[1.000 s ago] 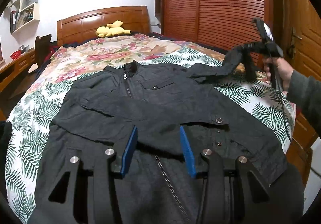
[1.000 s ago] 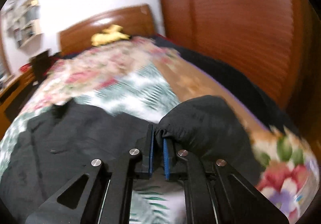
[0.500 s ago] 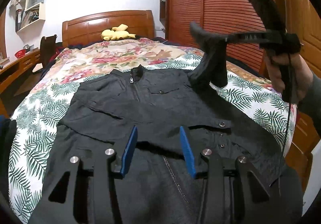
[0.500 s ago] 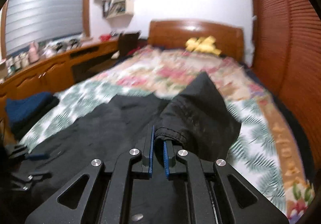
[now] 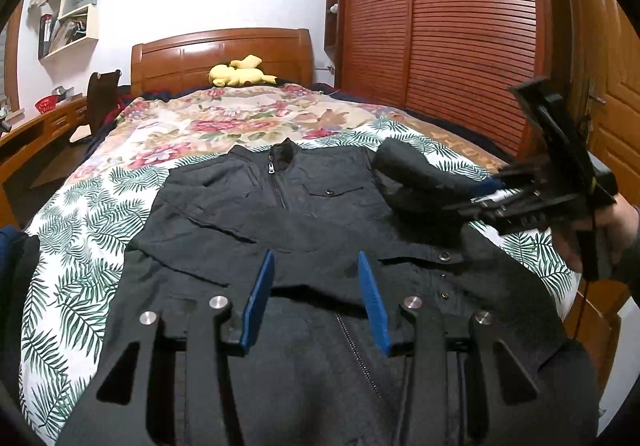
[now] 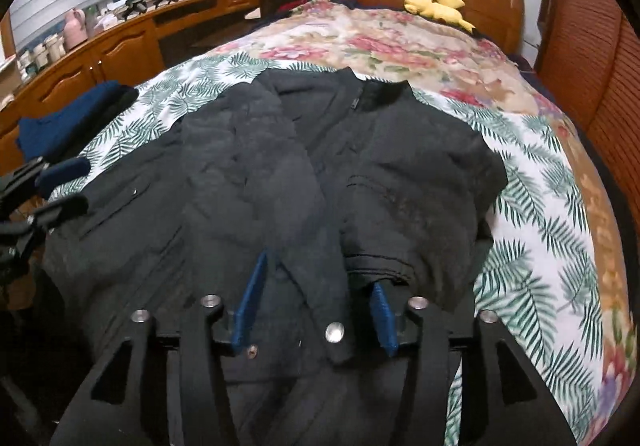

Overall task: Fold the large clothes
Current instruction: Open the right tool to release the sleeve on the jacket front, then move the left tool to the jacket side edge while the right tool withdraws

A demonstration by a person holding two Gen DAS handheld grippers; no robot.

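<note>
My black jacket [image 5: 304, 230] runs off the bottom edge in both wrist views, its hem unseen. From my left wrist, my right gripper [image 5: 486, 188] is smeared by motion, its fingertips buried against the folded sleeve [image 5: 416, 178]. My right hand [image 5: 600, 234] is cropped at the frame's edge. Shelf contents [image 5: 68, 26] are too small to identify.

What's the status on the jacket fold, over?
Right tongs opening, sleeve between jaws. Left tongs open over jacket. Nothing in the way.
</note>
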